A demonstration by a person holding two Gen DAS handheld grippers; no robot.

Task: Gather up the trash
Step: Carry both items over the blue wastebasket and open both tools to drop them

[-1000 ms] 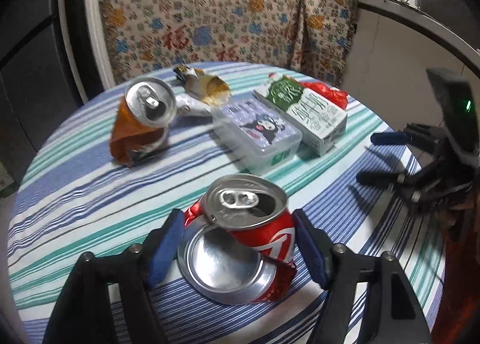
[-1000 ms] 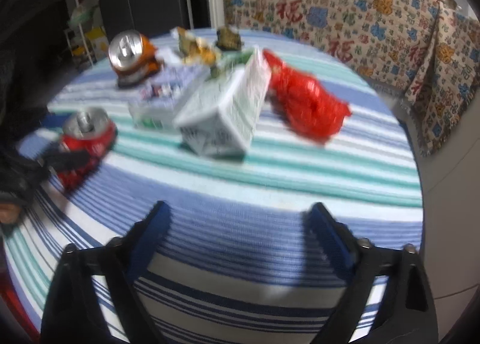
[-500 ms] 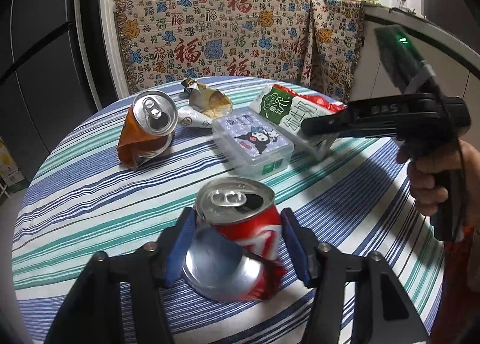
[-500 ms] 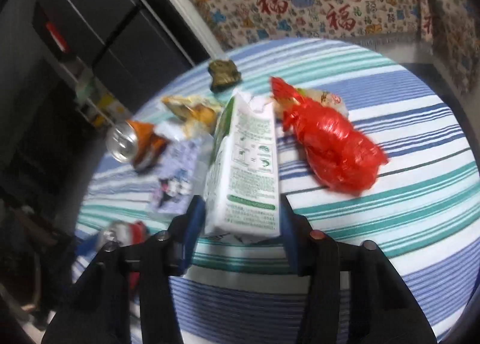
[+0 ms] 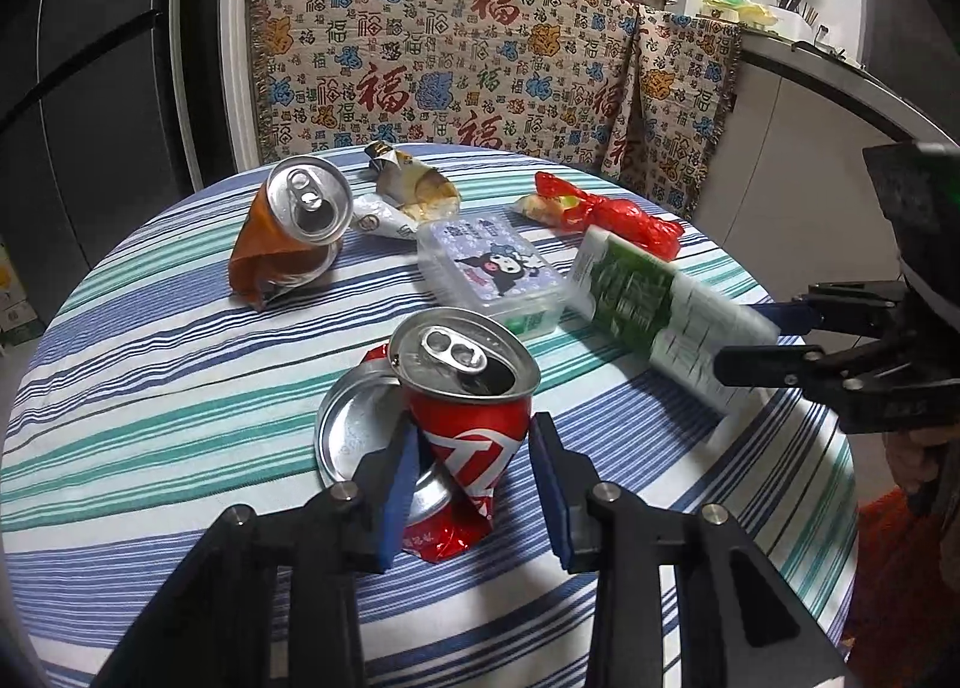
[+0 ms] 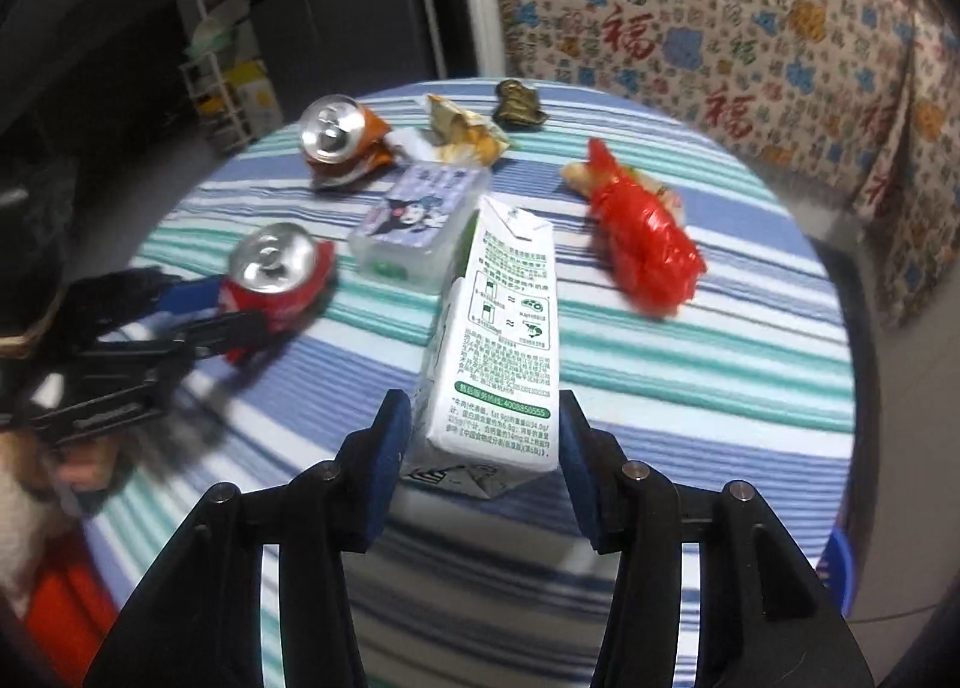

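Note:
My left gripper (image 5: 471,481) is shut on a crushed red soda can (image 5: 465,406) and holds it over the striped round table (image 5: 150,388). My right gripper (image 6: 483,448) is shut on a green and white milk carton (image 6: 501,352), lifted above the table; the carton also shows in the left wrist view (image 5: 654,310). On the table lie a crushed orange can (image 5: 288,232), a crumpled snack wrapper (image 5: 408,190) and a red plastic bag (image 5: 612,214). The red can also shows in the right wrist view (image 6: 276,280).
A clear plastic box with a cartoon lid (image 5: 492,274) sits mid-table. A small dark wrapper (image 6: 519,102) lies at the far edge. A patterned cloth (image 5: 480,57) hangs behind the table. A dark fridge (image 5: 90,57) stands at the left.
My left gripper closed on the red can and lifted it. My right gripper moved to the milk carton, closed on it and pulled it up and toward the table's near edge.

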